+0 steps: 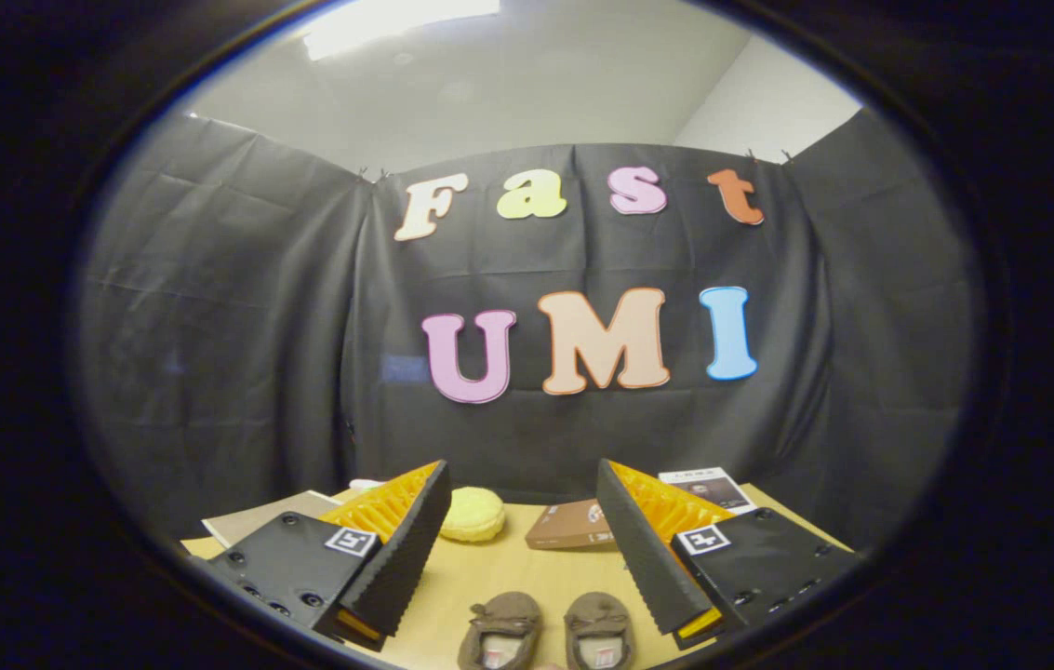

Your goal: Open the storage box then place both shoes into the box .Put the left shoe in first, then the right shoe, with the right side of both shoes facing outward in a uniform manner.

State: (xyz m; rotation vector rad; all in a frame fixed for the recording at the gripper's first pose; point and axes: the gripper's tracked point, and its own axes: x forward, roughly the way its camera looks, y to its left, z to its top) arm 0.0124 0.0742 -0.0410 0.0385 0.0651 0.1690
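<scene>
Your gripper (522, 549) hangs above a pale yellowish tabletop (527, 582), its two fingers spread wide apart with nothing between them but bare surface. Beyond the table you face a wall of creased black cloth (238, 326), pinned up in panels, and above it a white ceiling with a bright light panel (396, 23).

Below you and between the fingers, close to the near end of the table, sits the pair of small brown fuzzy slippers: the left-hand slipper (500, 631) and the right-hand slipper (599, 631) lie side by side, just apart, toes pointing away from you toward the cloth. Each has a little bow on the upper and a pale lining with a label; their heels are cut off from sight.

Further ahead, a round pale yellow cushion-like object (473, 514) lies just beyond the left finger. A flat brown box or book (571, 526), hard to tell which, rests near the right finger, with a white-edged printed booklet (708, 488) behind it. A flat tan board (257, 519) lies off to the left.
</scene>
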